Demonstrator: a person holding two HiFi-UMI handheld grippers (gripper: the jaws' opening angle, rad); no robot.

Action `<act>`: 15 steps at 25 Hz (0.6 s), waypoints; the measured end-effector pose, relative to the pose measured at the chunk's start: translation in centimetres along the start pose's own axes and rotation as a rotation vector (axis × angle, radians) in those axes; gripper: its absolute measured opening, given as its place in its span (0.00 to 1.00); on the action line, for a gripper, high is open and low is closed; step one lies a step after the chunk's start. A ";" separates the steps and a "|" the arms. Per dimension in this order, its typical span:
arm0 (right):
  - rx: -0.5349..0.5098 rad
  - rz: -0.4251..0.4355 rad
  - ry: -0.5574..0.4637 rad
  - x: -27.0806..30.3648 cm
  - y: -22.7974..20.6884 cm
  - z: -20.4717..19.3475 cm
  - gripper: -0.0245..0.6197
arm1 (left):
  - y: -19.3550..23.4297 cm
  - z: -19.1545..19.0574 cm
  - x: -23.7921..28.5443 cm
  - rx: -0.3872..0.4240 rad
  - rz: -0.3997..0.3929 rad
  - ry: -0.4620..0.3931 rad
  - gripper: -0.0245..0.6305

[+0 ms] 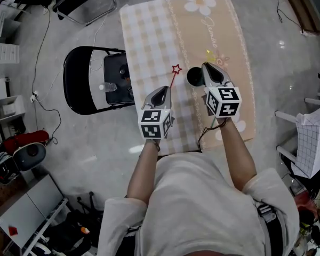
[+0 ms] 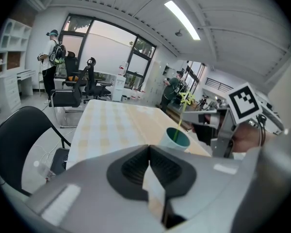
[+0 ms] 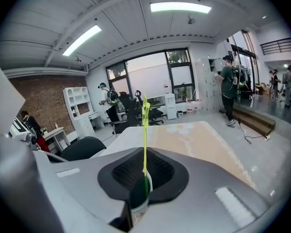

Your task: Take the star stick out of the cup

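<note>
You stand in a big office room. The floor (image 1: 69, 159) is grey and shiny, and a thin black cable (image 1: 40, 52) runs over it. In front of you is a table (image 1: 149, 31) with a soft yellow checked cloth and a white flower on it. A black chair (image 1: 68, 87) stands just beside its left side. Far off are tall windows (image 3: 155, 79), a brick wall (image 3: 36, 106), white shelves (image 3: 80, 106) and long ceiling lights (image 3: 180, 7).

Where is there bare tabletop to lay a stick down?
Free: the far half of the table beyond the cup, and the checkered strip left of the red star stick. Crowded: the near middle, around the left hand-held gripper, right hand-held gripper and cup.
</note>
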State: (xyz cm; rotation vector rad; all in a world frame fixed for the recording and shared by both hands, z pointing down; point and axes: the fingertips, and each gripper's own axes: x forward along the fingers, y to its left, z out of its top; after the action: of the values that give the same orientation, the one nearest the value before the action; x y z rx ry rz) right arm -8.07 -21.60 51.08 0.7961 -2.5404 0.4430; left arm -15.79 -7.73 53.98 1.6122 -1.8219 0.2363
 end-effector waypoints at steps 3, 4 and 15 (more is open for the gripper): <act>-0.011 0.004 -0.047 -0.7 0.1 1.2 0.06 | -0.2 0.0 -0.7 -0.001 0.012 -0.014 0.04; -0.009 0.005 -0.064 -1.1 0.2 1.6 0.06 | -0.3 0.0 -1.0 0.002 0.014 -0.016 0.04; -0.021 0.012 -0.237 -7.5 2.2 5.6 0.06 | -1.7 -0.4 -4.4 0.045 -0.007 -0.048 0.04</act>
State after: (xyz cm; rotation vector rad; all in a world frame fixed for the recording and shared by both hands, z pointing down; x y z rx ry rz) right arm -5.61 -18.75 42.25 0.8720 -2.7641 0.3432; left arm -14.10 -4.27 51.17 1.6681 -1.8594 0.2391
